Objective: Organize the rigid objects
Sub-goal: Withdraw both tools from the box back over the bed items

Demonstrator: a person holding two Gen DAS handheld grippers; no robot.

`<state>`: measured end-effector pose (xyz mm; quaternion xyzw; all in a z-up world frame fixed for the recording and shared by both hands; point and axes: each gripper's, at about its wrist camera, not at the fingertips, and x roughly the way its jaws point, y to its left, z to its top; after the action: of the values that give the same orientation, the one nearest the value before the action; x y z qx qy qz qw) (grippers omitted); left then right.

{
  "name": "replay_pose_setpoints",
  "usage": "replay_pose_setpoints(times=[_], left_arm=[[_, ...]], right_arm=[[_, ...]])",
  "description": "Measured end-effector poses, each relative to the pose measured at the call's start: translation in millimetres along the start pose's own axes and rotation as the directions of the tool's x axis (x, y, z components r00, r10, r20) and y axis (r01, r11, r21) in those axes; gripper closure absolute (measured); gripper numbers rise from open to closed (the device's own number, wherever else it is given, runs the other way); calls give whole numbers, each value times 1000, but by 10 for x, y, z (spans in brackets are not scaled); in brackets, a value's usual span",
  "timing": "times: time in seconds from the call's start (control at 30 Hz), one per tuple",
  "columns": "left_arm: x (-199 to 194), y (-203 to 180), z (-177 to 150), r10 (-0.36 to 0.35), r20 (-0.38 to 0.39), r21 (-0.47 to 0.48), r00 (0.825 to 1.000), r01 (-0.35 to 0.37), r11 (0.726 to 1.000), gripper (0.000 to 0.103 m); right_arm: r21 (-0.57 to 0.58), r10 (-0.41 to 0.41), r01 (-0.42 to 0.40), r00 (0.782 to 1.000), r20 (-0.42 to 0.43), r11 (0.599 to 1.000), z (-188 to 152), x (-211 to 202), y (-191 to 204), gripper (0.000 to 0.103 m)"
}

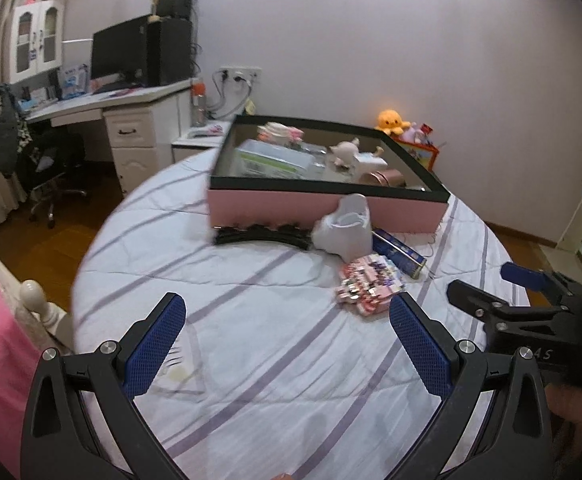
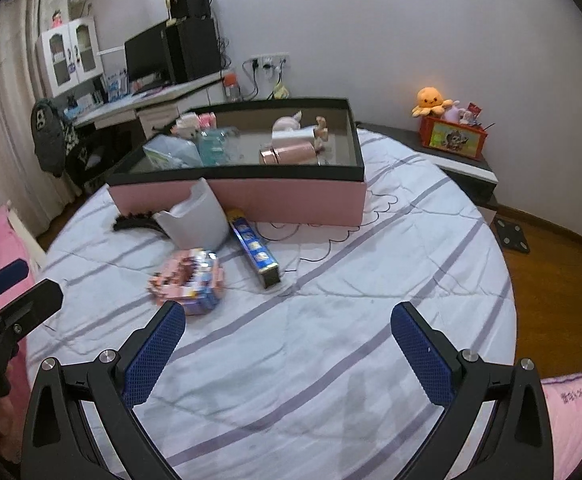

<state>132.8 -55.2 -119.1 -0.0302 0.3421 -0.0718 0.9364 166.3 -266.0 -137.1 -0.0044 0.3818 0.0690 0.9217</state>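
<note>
From the left wrist view, the left gripper (image 1: 287, 336) hangs over the striped bedspread (image 1: 251, 360) with its jaws spread wide and nothing between them. Ahead lie a pink block-built piece (image 1: 369, 290), a blue narrow box (image 1: 399, 252), a white scoop-shaped container (image 1: 345, 226) and a black comb (image 1: 261, 234) — all just in front of the pink storage box (image 1: 327, 208), which already holds several items.

From the right wrist view, the right gripper (image 2: 287, 336) is likewise spread and empty. The block-built piece (image 2: 189, 282) sits just beyond its left finger. It looks light but knobbly and perhaps prone to breaking apart — best pinched across its flat sides.
</note>
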Motion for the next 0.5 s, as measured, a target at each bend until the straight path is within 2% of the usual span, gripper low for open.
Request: replay_pose_setpoints(times=[0.3, 0.5], left_arm=[[627, -341, 62, -81, -142, -16, 987, 79, 997, 0], [889, -436, 94, -82, -201, -32, 976, 77, 996, 0]], right_arm=[[-61, -13, 9, 998, -66, 998, 25, 259, -226, 0], [-60, -14, 8, 995, -95, 998, 6, 384, -419, 0]])
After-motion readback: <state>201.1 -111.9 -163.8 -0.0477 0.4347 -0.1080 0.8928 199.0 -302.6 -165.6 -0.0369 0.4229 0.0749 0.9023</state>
